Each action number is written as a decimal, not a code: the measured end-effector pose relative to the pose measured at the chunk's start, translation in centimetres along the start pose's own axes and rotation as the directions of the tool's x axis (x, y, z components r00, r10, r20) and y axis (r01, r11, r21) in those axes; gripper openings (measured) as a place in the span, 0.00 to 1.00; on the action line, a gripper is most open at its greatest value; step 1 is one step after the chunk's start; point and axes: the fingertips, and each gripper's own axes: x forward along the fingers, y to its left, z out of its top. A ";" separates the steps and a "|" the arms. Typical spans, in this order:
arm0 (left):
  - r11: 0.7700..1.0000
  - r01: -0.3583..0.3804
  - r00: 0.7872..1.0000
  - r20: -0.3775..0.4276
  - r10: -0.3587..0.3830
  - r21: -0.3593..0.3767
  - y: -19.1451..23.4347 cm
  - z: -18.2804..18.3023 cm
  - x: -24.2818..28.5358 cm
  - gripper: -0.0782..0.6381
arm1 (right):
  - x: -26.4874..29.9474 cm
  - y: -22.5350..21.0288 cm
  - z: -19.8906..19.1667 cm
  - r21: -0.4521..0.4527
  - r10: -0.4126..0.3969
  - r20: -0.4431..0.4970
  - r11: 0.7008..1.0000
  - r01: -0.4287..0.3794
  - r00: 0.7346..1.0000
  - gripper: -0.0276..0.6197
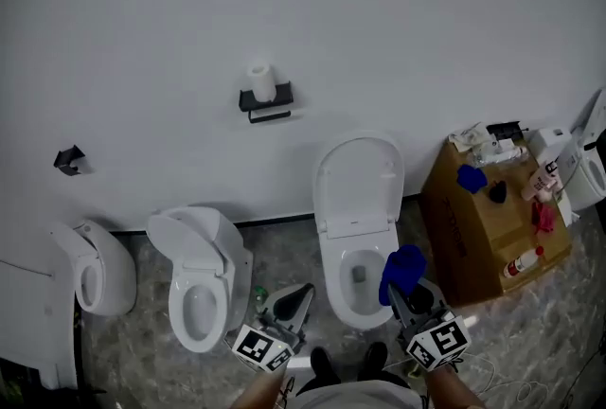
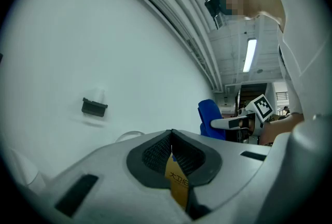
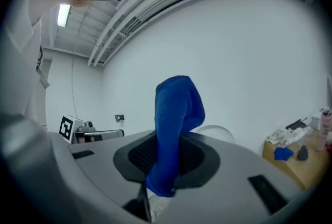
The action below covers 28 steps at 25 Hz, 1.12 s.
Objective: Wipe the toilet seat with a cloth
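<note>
A yellow tag (image 2: 178, 184) printed with Chinese characters shows at the seam of the left gripper (image 2: 172, 137), whose jaws are pressed together with nothing between them. The print on the cardboard box (image 1: 473, 232) is too small to read. The right gripper (image 1: 398, 293) is clamped on a blue cloth (image 1: 403, 267), held above the right rim of the toilet seat (image 1: 329, 276); whether they touch I cannot tell.

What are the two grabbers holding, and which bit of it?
The right gripper pinches the blue cloth by its lower end; the rest sticks out past the jaws. The left gripper is shut and holds nothing.
</note>
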 end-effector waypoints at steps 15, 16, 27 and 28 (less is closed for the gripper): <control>1.000 0.013 0.998 0.058 -0.013 -0.012 -2.3 7.0 -4.4 0.12 | -3.8 4.9 5.9 0.071 0.023 0.039 0.997 -0.026 0.999 0.16; 1.000 0.012 0.998 0.060 -0.011 -0.009 -2.0 7.4 -4.7 0.12 | -3.7 5.3 6.2 0.078 0.023 0.045 0.997 -0.027 0.999 0.16; 1.000 0.024 0.999 0.038 -0.023 -0.011 -0.7 7.4 -8.2 0.12 | -3.9 9.0 7.3 0.092 -0.007 0.086 0.996 -0.001 0.996 0.16; 1.000 0.027 0.999 0.032 -0.026 -0.011 -0.5 7.1 -8.3 0.12 | -3.9 9.2 7.5 0.093 -0.012 0.094 0.996 0.004 0.995 0.16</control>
